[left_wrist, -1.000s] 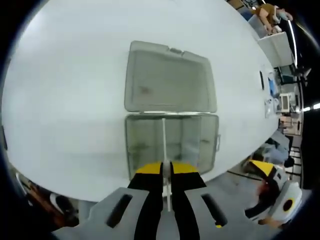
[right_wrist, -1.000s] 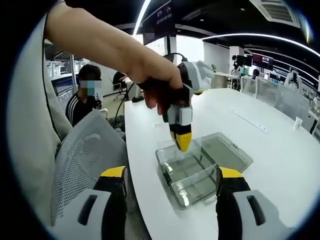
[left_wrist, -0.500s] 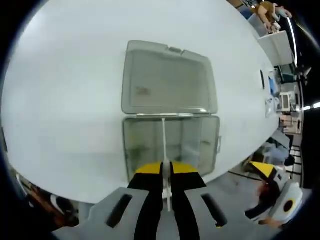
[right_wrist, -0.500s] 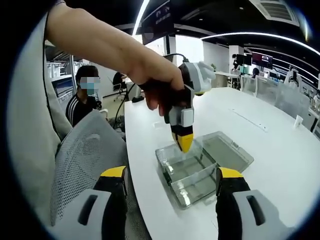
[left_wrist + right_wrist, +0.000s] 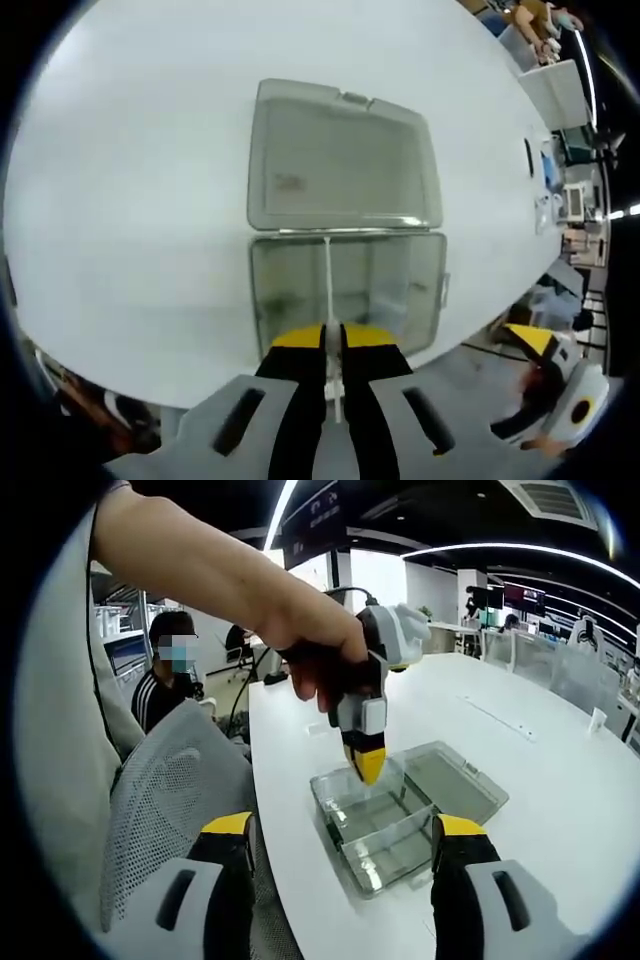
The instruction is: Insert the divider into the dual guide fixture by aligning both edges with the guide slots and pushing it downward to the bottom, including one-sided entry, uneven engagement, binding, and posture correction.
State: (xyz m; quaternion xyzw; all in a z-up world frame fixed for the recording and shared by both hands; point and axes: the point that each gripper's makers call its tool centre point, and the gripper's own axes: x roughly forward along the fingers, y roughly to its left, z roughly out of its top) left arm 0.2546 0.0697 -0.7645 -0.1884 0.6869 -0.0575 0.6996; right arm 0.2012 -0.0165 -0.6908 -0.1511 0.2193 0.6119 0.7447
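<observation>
Divider (image 5: 327, 290) stands upright in the box (image 5: 345, 295) on the worktop (image 5: 130, 180), pinched in the closed left tool (image 5: 331, 345). Right tool (image 5: 340, 855) waits beside the box, wide open, empty. Judged best: keep both edges level, press straight down.

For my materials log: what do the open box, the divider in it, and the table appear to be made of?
Box: probably clear plastic, glossy; the table shows through its walls and lid. Divider: a thin whitish sheet, likely plastic; seen edge-on, so uncertain. Table: smooth white surface, perhaps laminate, with a soft sheen.
</observation>
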